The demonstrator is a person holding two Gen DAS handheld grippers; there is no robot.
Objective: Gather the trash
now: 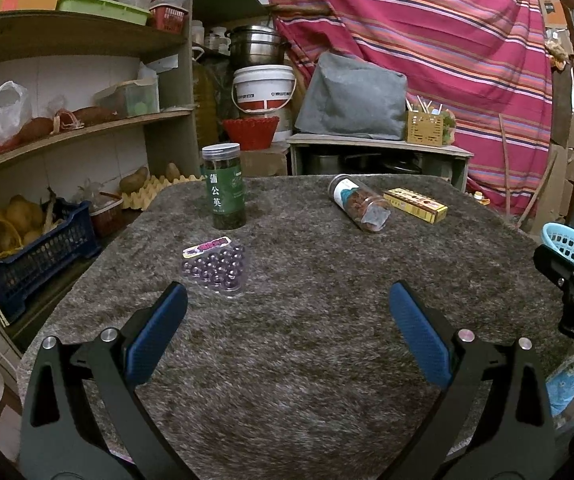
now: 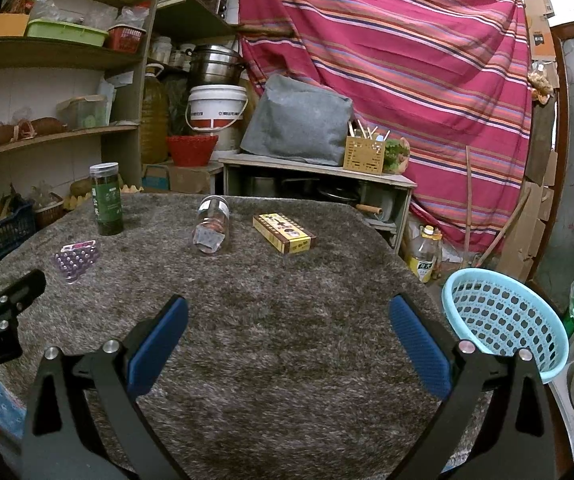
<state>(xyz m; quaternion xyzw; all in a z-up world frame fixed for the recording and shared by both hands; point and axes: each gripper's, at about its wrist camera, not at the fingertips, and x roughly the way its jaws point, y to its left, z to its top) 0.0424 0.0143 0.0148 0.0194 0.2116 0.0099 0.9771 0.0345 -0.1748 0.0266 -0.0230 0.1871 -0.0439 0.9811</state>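
1. Left wrist view: our left gripper (image 1: 287, 300) hangs low over the grey shaggy table cover (image 1: 307, 360), its blue pads spread wide with nothing between them.
2. Same view, the things that could count as trash: a purple bead blister pack (image 1: 217, 266) lies flat just ahead and left of the left pad. An upright green-labelled jar (image 1: 224, 186) stands beyond it. A clear jar (image 1: 359, 202) is tipped on its side further off to the right, and a yellow carton (image 1: 415, 205) lies just beside it.
3. The blister pack is the nearest piece to these jaws. Its long axis runs away from us and slightly leftward, so we judge that a small swing left would bring it between the pads.
4. Right wrist view: our right gripper (image 2: 287, 312) is likewise spread open and holds nothing.
5. Here the tipped jar (image 2: 211, 226) lies ahead and a little left, its long axis pointing nearly straight away from us. The carton (image 2: 285, 234) sits almost dead ahead, angled toward the right.
6. The light blue basket (image 2: 507, 316) sits at the table's right edge, just beside the right pad. What we see of its inside looks bare.
7. We judge the right hand nearer to the carton, the jar and the basket, and the left hand nearer to the blister pack.
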